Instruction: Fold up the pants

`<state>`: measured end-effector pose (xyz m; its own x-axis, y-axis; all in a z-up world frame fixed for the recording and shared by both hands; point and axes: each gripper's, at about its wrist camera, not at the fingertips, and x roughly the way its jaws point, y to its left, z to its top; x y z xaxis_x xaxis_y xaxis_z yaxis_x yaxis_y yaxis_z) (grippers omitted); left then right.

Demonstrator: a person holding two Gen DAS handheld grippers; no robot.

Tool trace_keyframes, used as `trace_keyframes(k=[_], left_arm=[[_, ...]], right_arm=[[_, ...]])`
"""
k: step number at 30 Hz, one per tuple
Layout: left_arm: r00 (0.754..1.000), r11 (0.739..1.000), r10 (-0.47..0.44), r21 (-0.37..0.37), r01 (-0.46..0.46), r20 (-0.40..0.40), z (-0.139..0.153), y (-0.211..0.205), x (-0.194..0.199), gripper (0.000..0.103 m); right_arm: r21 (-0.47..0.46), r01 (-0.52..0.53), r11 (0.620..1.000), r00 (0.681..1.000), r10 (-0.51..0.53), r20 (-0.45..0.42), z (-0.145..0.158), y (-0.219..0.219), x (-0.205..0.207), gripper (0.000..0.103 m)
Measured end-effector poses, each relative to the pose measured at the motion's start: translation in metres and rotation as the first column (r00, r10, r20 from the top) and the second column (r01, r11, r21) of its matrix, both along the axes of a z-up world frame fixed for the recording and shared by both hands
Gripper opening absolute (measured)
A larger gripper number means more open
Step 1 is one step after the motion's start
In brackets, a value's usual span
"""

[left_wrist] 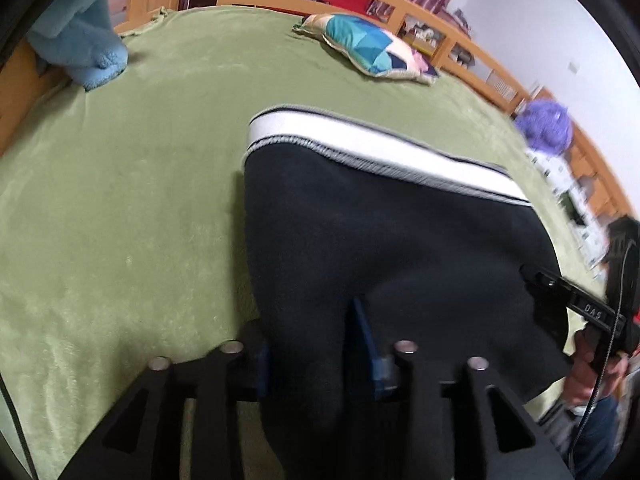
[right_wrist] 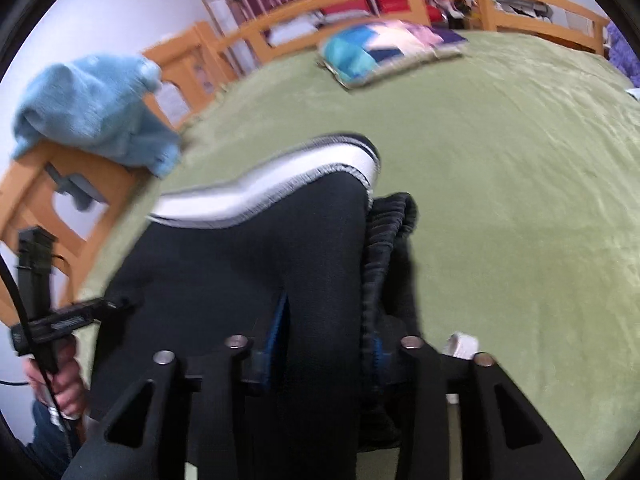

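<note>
Black pants (left_wrist: 380, 248) are lying mid-frame on the green blanket (left_wrist: 120, 200), white waistband toward the upper frame, running between both part-open grippers, left gripper (left_wrist: 316, 344) and right gripper (right_wrist: 328, 344), whose grip I cannot tell.

Wide bare green blanket (left_wrist: 120, 200) lies open at the left of the left wrist frame. The black pants (left_wrist: 380, 248) fill the centre. A patchwork pillow (left_wrist: 376, 46) at upper centre and a blue towel (left_wrist: 80, 36) at upper left block the far edge.
</note>
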<state>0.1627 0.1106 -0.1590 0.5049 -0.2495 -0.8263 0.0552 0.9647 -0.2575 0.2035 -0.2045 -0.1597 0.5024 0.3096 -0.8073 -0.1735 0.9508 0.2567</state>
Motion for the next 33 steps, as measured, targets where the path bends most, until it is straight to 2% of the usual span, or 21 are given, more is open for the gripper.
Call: trace_keyframes(k=[1, 4, 6, 9, 10, 13, 15, 17, 19, 22, 24, 27, 30, 33], left_arm=[[1.000, 1.000, 0.000, 0.014, 0.000, 0.000, 0.000, 0.000, -0.003, 0.039], [1.000, 0.998, 0.030, 0.062, -0.030, 0.006, 0.006, 0.002, -0.016, 0.039], [0.999, 0.997, 0.044, 0.056, -0.045, 0.014, 0.014, 0.005, -0.029, 0.041], [0.999, 0.999, 0.034, 0.025, -0.035, 0.035, 0.022, 0.005, -0.049, 0.055], [0.999, 0.999, 0.027, 0.033, -0.029, 0.041, 0.022, 0.003, -0.055, 0.055], [0.999, 0.997, 0.016, 0.078, -0.019, 0.049, 0.016, -0.007, -0.080, 0.056], [1.000, 0.997, 0.009, 0.083, -0.010, 0.021, 0.000, -0.013, -0.094, 0.059], [0.999, 0.995, 0.031, 0.097, -0.029, -0.012, -0.014, -0.017, -0.098, 0.064], [0.999, 0.989, 0.033, 0.142, -0.033, 0.002, -0.016, -0.023, -0.101, 0.066], [1.000, 0.993, 0.022, 0.117, -0.020, -0.018, 0.000, -0.019, -0.097, 0.065], [1.000, 0.995, 0.030, 0.090, -0.030, 0.003, 0.010, -0.013, -0.094, 0.064], [0.998, 0.994, 0.044, 0.096, -0.049, 0.045, 0.022, -0.008, -0.083, 0.063], [0.997, 0.995, 0.060, 0.074, -0.063, 0.041, 0.023, -0.006, -0.069, 0.064], [0.997, 0.996, 0.064, 0.062, -0.067, 0.046, 0.025, -0.007, -0.064, 0.064]], right_arm=[[-0.030, 0.003, 1.000, 1.000, -0.004, -0.010, -0.003, -0.002, -0.001, 0.057], [-0.069, 0.021, 0.997, 0.999, -0.020, 0.025, 0.011, -0.015, -0.020, 0.057], [-0.116, 0.044, 0.992, 0.995, -0.032, 0.096, 0.030, -0.017, -0.039, 0.056], [-0.070, 0.040, 0.997, 0.984, -0.027, 0.178, 0.051, -0.022, -0.065, 0.056], [-0.052, 0.027, 0.998, 0.982, -0.017, 0.187, 0.051, -0.021, -0.075, 0.053], [-0.062, -0.024, 0.998, 0.985, 0.034, 0.171, 0.037, -0.011, -0.090, 0.043], [-0.080, -0.039, 0.996, 0.993, 0.048, 0.109, 0.016, -0.001, -0.093, 0.040], [-0.134, -0.012, 0.991, 0.996, 0.024, 0.086, -0.007, 0.005, -0.094, 0.040], [-0.124, -0.006, 0.992, 0.997, 0.016, 0.080, -0.011, 0.004, -0.095, 0.040], [-0.101, -0.025, 0.995, 0.997, 0.032, 0.068, 0.005, -0.002, -0.090, 0.039], [-0.080, -0.014, 0.997, 0.991, 0.024, 0.133, 0.025, -0.009, -0.087, 0.039], [-0.081, -0.006, 0.997, 0.977, 0.023, 0.210, 0.047, -0.010, -0.068, 0.040], [-0.069, 0.003, 0.998, 0.975, 0.012, 0.220, 0.041, -0.005, -0.033, 0.040], [-0.045, -0.013, 0.999, 0.992, 0.019, 0.124, 0.011, 0.002, -0.003, 0.040]])
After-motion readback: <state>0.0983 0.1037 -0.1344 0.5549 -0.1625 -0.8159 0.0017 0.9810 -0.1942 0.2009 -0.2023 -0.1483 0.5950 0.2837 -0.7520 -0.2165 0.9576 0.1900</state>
